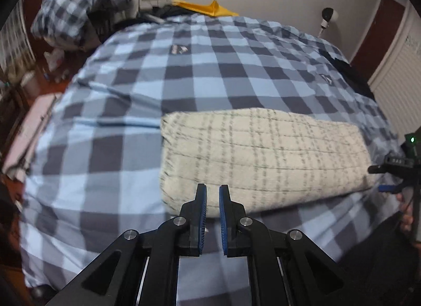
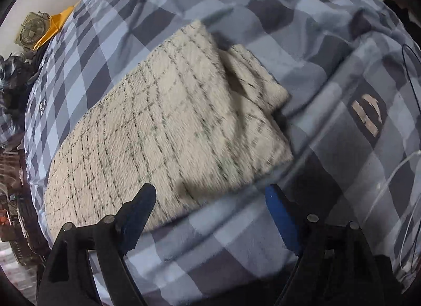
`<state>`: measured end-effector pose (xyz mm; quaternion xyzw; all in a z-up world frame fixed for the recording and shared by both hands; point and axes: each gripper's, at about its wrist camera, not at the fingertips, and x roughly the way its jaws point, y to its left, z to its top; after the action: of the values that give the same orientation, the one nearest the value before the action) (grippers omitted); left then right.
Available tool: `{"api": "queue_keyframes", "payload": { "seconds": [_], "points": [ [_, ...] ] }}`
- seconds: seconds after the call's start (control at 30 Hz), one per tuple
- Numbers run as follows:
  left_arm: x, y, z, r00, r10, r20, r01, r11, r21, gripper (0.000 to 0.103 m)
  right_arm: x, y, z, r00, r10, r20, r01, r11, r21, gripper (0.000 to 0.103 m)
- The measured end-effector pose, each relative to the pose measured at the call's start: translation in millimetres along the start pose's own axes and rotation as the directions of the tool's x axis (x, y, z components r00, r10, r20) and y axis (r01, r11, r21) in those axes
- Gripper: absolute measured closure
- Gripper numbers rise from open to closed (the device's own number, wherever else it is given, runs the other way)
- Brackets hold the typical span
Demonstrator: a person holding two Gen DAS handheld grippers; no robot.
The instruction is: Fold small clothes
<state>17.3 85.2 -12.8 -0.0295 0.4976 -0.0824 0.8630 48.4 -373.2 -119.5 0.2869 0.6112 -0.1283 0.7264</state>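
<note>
Cream cloth (image 1: 263, 158) with thin dark grid lines lies folded into a long rectangle on the blue checked bedspread (image 1: 147, 74). Seen from the left wrist, it sits just ahead of the left gripper (image 1: 212, 190) and stretches off to that gripper's right; the tips overlap its near edge in the picture, contact cannot be told.

Left gripper: jaws nearly together, a narrow slit between the blue pads, nothing in it. Pitched steeply down toward the bed.

Right gripper (image 2: 210, 192): jaws wide apart, empty. The cloth (image 2: 163, 127) lies ahead and to its left; the left finger stands over the cloth's near edge, the right finger over bare bedspread (image 2: 329, 63) just past the cloth's corner. Pointed almost straight down. At the cloth's far right end a smaller folded layer sticks out from under the top one.

The right gripper's body (image 1: 397, 171) shows at the edge of the left wrist view, beyond the cloth's far end.

Both views motion-blurred. No containers seen
</note>
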Motion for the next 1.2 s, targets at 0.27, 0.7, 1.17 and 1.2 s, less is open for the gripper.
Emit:
{"api": "queue_keyframes", "payload": {
  "seconds": [0.27,0.7,1.17,1.2],
  "points": [
    [33,24,-6,0.990,-0.031,-0.136,0.015,0.993,-0.121,0.095,11,-20,6,0.999,0.033,-0.029,-0.028,0.988,0.151,0.020],
    [47,12,-3,0.992,0.019,-0.121,-0.033,0.993,-0.117,0.000,47,-21,25,0.990,0.106,-0.098,-0.085,0.977,0.194,0.020],
    [62,24,-8,0.971,0.165,-0.170,-0.178,0.982,-0.062,0.000,14,-13,24,0.996,0.066,0.061,-0.070,0.994,0.081,0.062],
    [62,26,-9,0.970,0.171,-0.171,-0.184,0.981,-0.064,0.000,11,-9,20,0.994,0.073,0.084,-0.079,0.994,0.071,0.064]
  ]
}}
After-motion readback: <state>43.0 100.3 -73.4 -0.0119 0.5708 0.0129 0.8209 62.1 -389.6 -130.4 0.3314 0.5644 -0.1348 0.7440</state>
